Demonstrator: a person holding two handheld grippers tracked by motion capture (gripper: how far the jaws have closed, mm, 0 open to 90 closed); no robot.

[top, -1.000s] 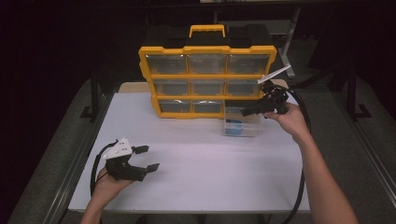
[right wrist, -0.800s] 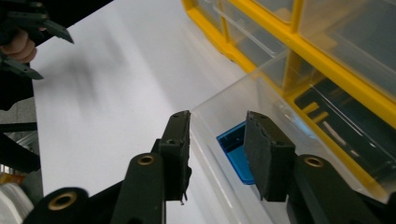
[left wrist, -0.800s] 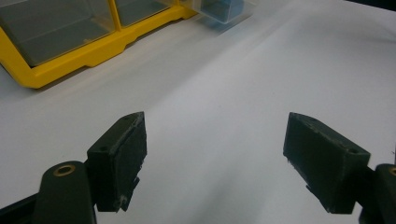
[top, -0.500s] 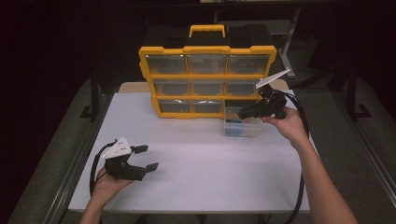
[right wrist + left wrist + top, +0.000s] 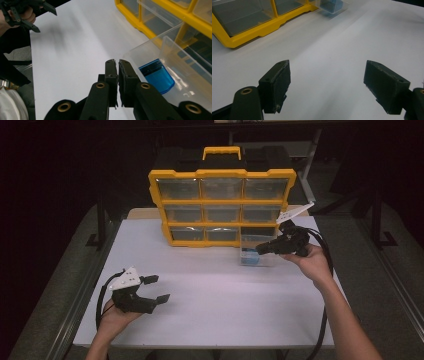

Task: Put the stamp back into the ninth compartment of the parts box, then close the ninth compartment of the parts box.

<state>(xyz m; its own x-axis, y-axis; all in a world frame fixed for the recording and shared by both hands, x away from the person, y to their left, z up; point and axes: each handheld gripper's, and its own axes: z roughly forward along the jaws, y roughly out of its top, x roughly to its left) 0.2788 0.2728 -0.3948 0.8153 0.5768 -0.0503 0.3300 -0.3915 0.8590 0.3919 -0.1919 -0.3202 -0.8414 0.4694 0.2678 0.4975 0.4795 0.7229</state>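
The left hand-held gripper (image 5: 327, 85) has its two black jaws spread wide apart over the bare white counter (image 5: 342, 50), with nothing between them. At the top left stands a yellow organiser (image 5: 265, 23) with clear-fronted compartments, its lower edge resting on the counter. Just beside it, at the top, sits a clear plastic drawer (image 5: 334, 6) with something blue inside.

Left gripper (image 5: 150, 289): black body, grey three-cornered plate on top, black cable trailing. Right gripper (image 5: 264, 248): same build. Jaws black, blocky pads, brass-coloured rivets at pivots. Forearms bare, no sleeves.
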